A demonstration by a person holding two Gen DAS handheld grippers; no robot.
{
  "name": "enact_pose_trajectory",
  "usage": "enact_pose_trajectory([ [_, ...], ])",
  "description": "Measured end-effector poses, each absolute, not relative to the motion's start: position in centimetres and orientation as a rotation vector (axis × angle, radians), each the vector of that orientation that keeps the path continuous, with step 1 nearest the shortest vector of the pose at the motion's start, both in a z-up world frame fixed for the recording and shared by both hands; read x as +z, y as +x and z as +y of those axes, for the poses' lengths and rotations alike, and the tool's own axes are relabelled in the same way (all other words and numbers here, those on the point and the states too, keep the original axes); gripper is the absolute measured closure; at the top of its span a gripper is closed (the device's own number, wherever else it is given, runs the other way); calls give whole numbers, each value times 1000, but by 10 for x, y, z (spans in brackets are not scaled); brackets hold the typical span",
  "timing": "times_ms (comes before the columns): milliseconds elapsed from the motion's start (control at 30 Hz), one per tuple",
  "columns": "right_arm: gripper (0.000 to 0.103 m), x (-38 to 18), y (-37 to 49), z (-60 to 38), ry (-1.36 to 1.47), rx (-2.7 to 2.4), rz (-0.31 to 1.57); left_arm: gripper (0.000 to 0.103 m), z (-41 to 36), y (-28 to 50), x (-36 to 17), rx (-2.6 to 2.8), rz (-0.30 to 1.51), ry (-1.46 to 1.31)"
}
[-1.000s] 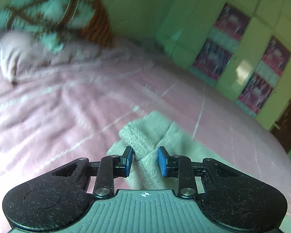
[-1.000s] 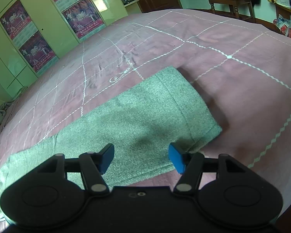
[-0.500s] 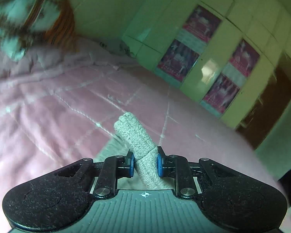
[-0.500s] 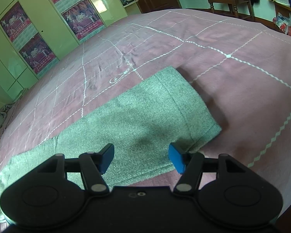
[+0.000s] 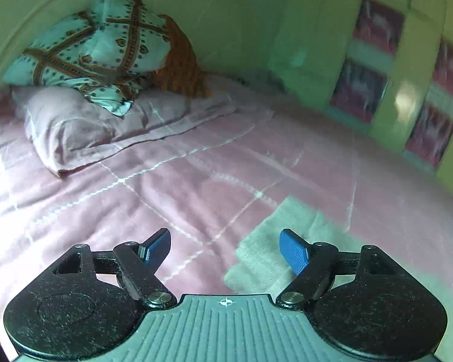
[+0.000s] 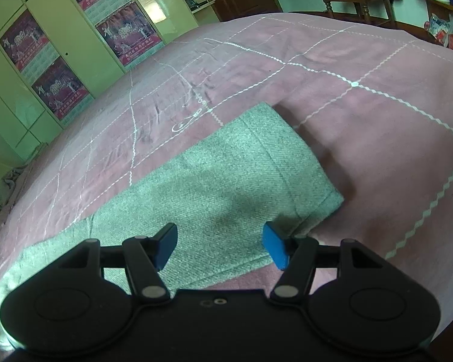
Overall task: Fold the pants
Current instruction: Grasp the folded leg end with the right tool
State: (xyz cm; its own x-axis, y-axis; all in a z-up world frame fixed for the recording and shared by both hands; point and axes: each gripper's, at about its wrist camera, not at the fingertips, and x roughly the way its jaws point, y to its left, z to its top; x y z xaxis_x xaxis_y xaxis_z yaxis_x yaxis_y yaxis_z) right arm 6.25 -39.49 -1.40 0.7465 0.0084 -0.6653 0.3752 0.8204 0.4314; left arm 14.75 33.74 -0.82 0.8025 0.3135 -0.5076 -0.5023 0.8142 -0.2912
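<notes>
The left gripper has just been opening; its jaws now stand wide apart with nothing between them; the grey-green pants lie on the pink bedspread ahead of it and toward its right finger, no pad touching the cloth. The right gripper stands with jaws about half apart and empty; the pants stretch ahead of and beneath it, running off to its left, with one squared end lying ahead and to its right; whether that end is the waistband or the hems cannot be told.

Step in hand, as judged: release of one end of the pants; the garment reads as a long, flat strip, so a further fold across its length appears outstanding.

Next move calls for: a grip on one end of the strip, through all layers; a lift clear of the bedspread; a carry over to the opposite end with edges aligned. A pillow lies well ahead of the left gripper, clear of the work.
</notes>
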Motion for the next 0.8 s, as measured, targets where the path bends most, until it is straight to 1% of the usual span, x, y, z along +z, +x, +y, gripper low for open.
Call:
enact_pose_trajectory([
  [33,41,-14,62,-396,592,-212,704,25,332,146,-6,377,451,-446],
  [133,41,-15,60,-397,608,-207,696,25,293,143,1,239,457,-330],
  [200,41,-15,60,-398,614,-206,694,25,270,144,-3,139,489,-277],
  [233,41,-15,60,-398,615,-205,694,25,257,151,-9,117,549,-226],
  [300,41,-15,60,-399,620,-204,691,25,237,171,-36,150,752,-98],
  [333,41,-15,59,-400,629,-203,686,19,234,172,-48,161,766,-77],
  [400,41,-10,48,-404,664,-222,627,17,242,174,-48,161,756,-150],
  [500,41,-6,17,-420,824,-196,507,15,243,173,-48,140,761,-134],
  [567,40,-9,1,-430,882,-221,479,14,247,175,-49,130,762,-147],
  [667,41,-19,-7,-446,950,-249,487,13,246,173,-48,130,765,-152],
  [767,41,-31,4,-453,995,-232,532,11,241,173,-50,137,770,-156],
  [800,41,-34,10,-453,992,-230,549,9,242,176,-52,137,772,-154],
])
